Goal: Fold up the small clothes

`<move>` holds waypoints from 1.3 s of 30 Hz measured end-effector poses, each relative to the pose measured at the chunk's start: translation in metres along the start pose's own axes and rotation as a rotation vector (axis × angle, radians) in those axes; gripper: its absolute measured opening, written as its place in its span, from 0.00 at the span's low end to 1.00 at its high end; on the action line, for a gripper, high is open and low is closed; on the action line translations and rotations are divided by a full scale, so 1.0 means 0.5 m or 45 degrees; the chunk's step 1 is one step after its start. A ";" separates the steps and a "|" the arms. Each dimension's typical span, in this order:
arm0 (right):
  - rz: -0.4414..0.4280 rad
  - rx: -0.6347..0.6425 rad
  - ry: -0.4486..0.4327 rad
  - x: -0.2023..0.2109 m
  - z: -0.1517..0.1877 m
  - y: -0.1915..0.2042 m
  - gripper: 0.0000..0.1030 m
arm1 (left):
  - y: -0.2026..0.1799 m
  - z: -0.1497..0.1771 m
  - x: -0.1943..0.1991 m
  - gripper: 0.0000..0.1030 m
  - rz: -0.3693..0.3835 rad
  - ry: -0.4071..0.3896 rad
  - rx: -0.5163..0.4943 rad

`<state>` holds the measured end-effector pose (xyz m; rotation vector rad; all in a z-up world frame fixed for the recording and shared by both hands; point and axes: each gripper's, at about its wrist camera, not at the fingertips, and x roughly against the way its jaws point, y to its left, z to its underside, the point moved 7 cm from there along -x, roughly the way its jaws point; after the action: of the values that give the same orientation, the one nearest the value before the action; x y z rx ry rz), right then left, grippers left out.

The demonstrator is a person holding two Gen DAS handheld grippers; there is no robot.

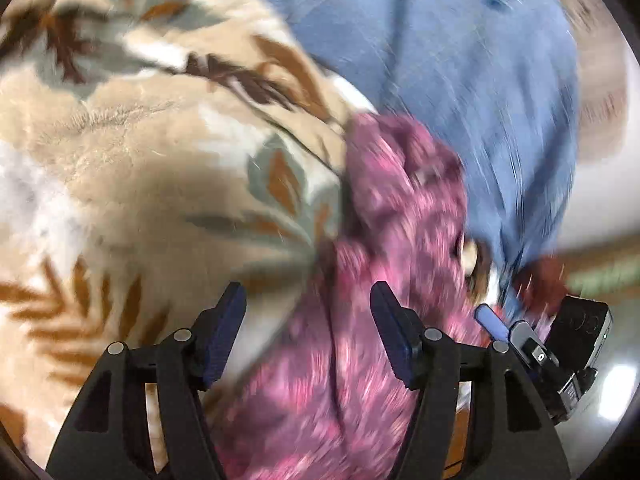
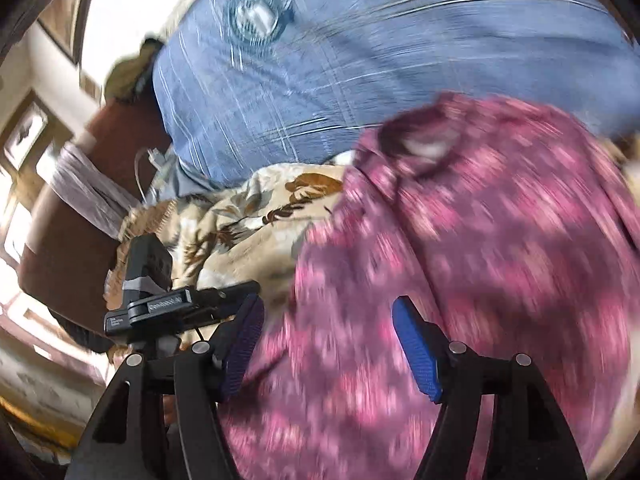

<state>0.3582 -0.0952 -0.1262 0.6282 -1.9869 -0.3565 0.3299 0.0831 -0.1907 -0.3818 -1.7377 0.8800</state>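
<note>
Both wrist views close, downward, sharing pink garment (image 1: 392, 216)

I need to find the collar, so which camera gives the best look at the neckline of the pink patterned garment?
The right wrist view. There the pink patterned garment fills much of the frame and its neckline faces the camera, though blurred. In the left wrist view the garment is a narrow bunched strip, its neckline barely distinguishable.

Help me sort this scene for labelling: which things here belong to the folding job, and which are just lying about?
Job:
pink patterned garment
left gripper, open
right gripper, open

Lying about:
blue fabric
leaf-print blanket
cable
</note>
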 end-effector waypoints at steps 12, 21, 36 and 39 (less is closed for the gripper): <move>0.221 0.088 0.266 -0.281 -0.138 -0.056 0.15 | -0.018 -0.006 -0.074 0.44 0.120 0.044 -0.048; 0.121 0.022 0.068 -0.188 -0.169 -0.044 0.05 | -0.012 -0.026 -0.047 0.02 0.228 -0.019 0.022; -0.037 0.045 -0.086 -0.156 -0.257 0.016 0.05 | 0.012 -0.089 0.156 0.01 0.233 -0.507 0.007; -0.013 0.004 -0.055 -0.207 -0.255 0.000 0.05 | 0.048 -0.105 0.167 0.01 0.116 -0.563 0.036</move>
<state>0.5100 -0.0346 -0.1414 0.6375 -2.0263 -0.3757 0.3450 0.1722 -0.1446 -0.2607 -2.1204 1.1155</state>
